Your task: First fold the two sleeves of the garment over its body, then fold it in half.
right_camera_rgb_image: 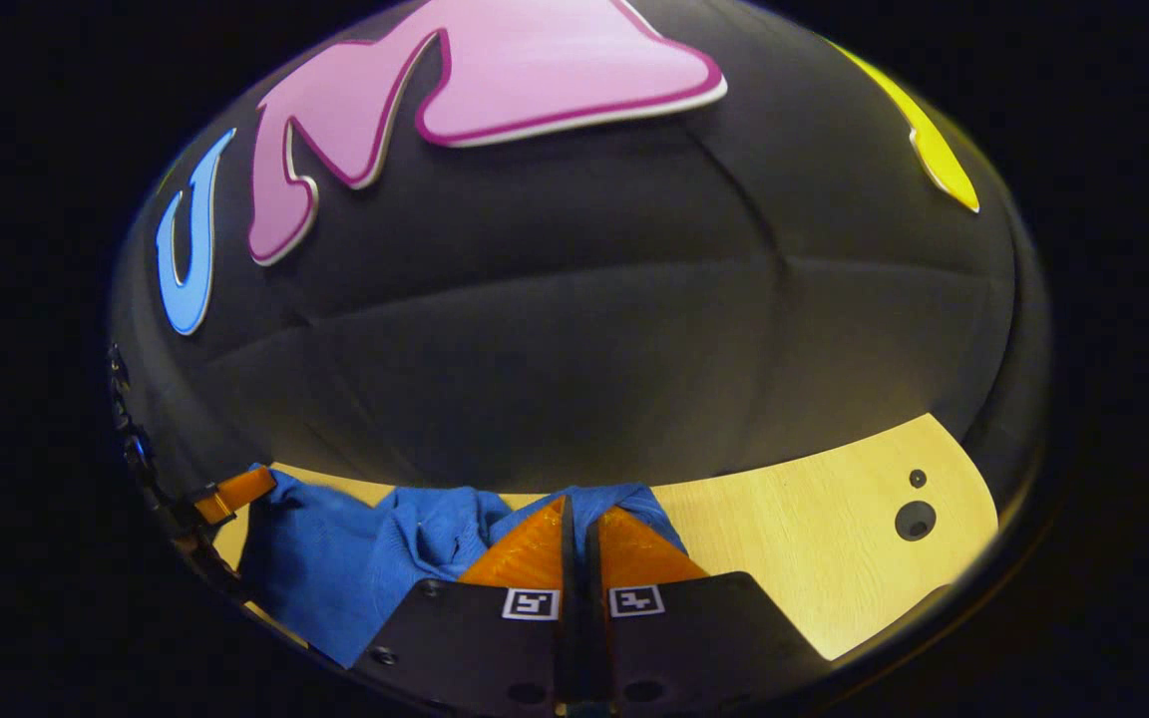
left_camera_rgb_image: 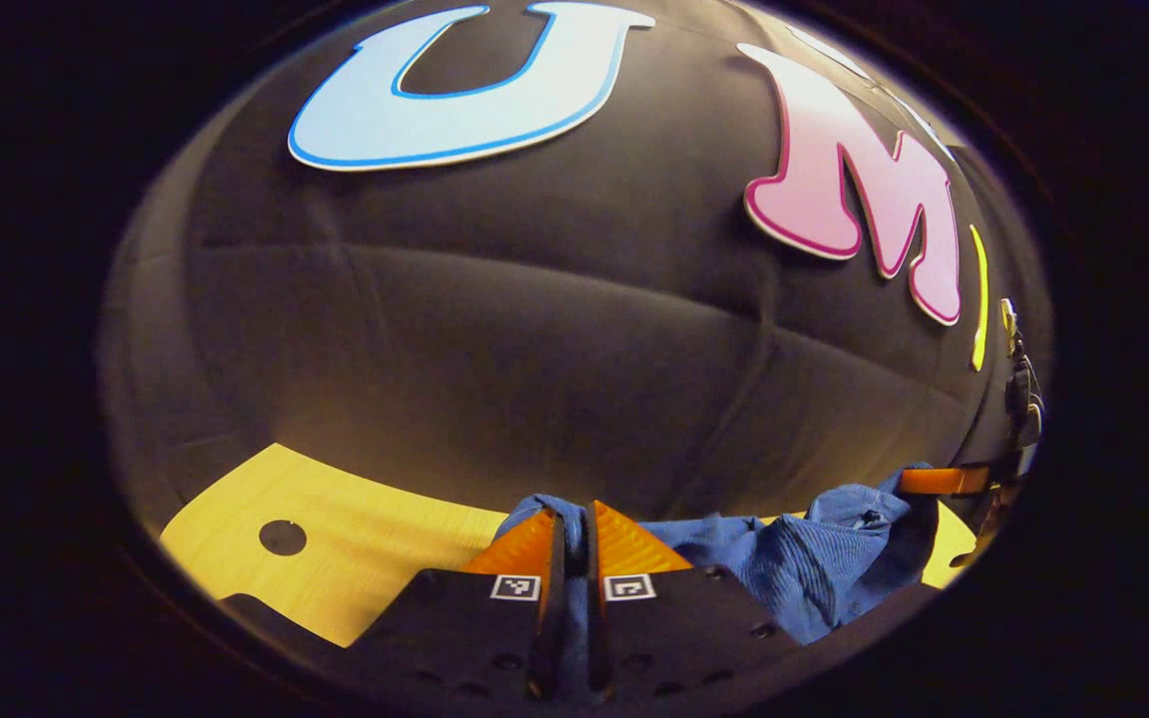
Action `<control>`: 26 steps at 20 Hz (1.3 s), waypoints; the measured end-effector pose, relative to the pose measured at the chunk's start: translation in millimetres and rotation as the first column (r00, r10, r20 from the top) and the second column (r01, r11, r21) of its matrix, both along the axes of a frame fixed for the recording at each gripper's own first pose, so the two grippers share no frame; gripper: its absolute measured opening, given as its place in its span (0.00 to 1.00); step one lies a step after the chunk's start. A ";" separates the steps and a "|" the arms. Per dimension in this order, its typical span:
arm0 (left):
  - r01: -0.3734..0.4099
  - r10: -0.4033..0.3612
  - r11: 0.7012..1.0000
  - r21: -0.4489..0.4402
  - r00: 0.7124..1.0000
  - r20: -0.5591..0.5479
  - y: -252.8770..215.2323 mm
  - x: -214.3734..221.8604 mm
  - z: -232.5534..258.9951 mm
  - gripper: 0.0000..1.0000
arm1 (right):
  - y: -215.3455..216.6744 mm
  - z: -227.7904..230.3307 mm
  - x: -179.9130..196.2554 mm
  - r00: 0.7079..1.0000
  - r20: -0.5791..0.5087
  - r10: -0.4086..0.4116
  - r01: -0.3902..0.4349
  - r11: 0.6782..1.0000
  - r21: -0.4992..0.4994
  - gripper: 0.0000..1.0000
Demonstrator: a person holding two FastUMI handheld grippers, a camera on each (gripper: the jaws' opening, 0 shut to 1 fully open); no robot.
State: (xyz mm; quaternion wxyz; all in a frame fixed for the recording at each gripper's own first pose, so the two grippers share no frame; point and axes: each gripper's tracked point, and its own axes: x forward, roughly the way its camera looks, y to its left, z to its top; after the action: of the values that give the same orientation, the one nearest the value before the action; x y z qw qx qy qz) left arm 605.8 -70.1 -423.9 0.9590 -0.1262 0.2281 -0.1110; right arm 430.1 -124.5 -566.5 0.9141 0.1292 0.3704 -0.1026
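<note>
In the left gripper view, the left tongs (left_camera_rgb_image: pixel 574 529) are pressing together on a fold of the blue ribbed knit garment (left_camera_rgb_image: pixel 814 568); a strip of the blue cloth is showing in the narrow gap between the two fingers and bulging just over their tips. From there the garment is stretching to the right, bunched and creased, and is hanging above the pale yellow wooden table (left_camera_rgb_image: pixel 355 558). At the far right of this view the right tongs (left_camera_rgb_image: pixel 944 482) are appearing small and side-on, with the garment's other end running up to them; how those fingers are meeting the cloth is too small to make out here. A dark round hole is sitting in the table to the left.

In the right gripper view, the right tongs (right_camera_rgb_image: pixel 578 524) are pressing together with blue cloth bunching over and around their tips, so they are pinching the garment (right_camera_rgb_image: pixel 335 578) too. The cloth is sagging away to the left toward the left tongs (right_camera_rgb_image: pixel 235 491), seen at the edge of the view, partly cut off. The lower edge of the garment is being hidden by the tongs' dark bodies in both views, so the sleeves and the garment's overall shape are hard to tell. The table (right_camera_rgb_image: pixel 794 538) is lying bare to the right, with two dark holes near its far right corner.
</note>
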 end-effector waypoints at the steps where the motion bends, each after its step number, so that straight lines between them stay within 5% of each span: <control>1: -0.020 0.020 1.000 -0.002 0.999 -0.028 -1.9 -0.8 -8.6 0.32 | 1.5 -4.6 -4.9 1.000 -0.013 0.012 -0.012 1.000 -0.010 0.12; 3: -0.051 0.050 0.999 -0.005 0.996 -0.077 1.7 -14.5 -17.1 0.82 | 4.0 -10.3 -9.7 0.998 -0.028 0.056 -0.057 0.997 -0.057 0.38; 6: -0.096 0.092 0.995 -0.022 0.986 -0.137 5.8 -40.6 -10.8 0.84 | 2.8 5.1 -15.1 0.996 0.000 0.085 -0.084 0.988 -0.131 0.99; 11: -0.132 0.132 0.991 -0.030 0.991 -0.023 14.5 -83.2 35.7 0.84 | 1.7 69.7 -45.7 0.990 0.136 0.041 -0.009 0.974 -0.226 1.00; 19: -0.052 0.069 0.995 -0.082 0.974 0.215 0.8 -198.2 164.2 0.84 | 42.8 197.7 -139.2 0.933 0.358 0.027 0.080 0.956 -0.281 0.99; 23: -0.073 0.109 0.992 -0.103 0.907 0.406 30.6 -259.9 252.5 0.82 | 71.5 269.4 -191.9 0.890 0.450 0.071 0.082 0.947 -0.311 0.96; 26: -0.075 0.159 0.979 -0.191 0.868 0.471 56.3 -313.1 291.1 0.81 | 101.6 296.1 -230.0 0.899 0.430 0.090 0.039 0.959 -0.282 0.98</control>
State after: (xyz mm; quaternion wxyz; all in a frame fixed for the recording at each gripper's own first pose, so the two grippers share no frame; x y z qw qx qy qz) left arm 292.8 -13.9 -132.8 0.9765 -0.1878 -0.0370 -0.0993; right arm 200.0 -22.9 -270.4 0.9841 0.0117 0.1384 -0.1108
